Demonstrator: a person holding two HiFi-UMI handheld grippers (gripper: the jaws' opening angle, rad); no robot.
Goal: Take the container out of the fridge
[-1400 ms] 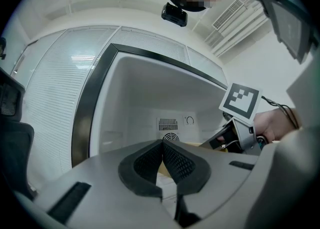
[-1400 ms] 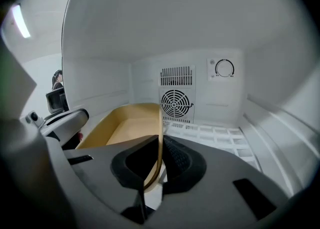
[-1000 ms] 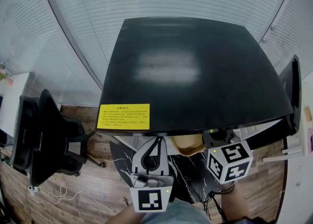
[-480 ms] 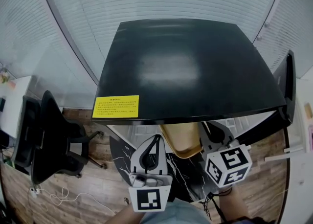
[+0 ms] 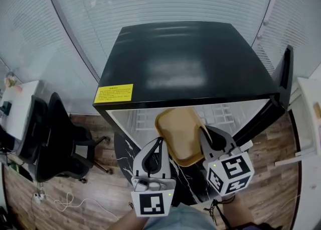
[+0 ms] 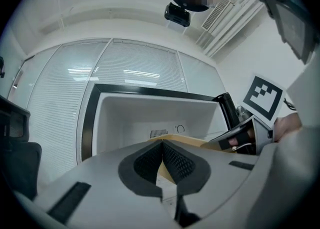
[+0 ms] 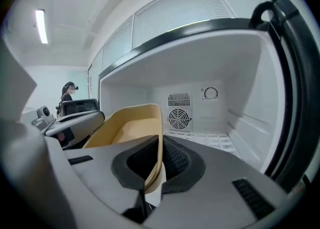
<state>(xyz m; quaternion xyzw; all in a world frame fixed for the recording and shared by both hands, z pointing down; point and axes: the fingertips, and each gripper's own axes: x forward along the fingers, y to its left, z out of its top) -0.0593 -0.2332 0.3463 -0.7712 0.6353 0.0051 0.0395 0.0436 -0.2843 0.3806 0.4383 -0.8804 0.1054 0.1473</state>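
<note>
Two tools work in front of the open fridge (image 5: 185, 58) in the head view: the left hand-held gripper (image 5: 160, 142) and the right hand-held gripper (image 5: 202, 132) flank the tan container (image 5: 179, 133). The container is just outside the fridge's mouth, with its far end at the fridge's front edge. In the left gripper view we see the jaws closed on the container's rim, the white fridge cavity beyond. In the right gripper view the jaws pinch the container's opposite wall, with the fridge's fan grille (image 7: 179, 118) behind.
</note>
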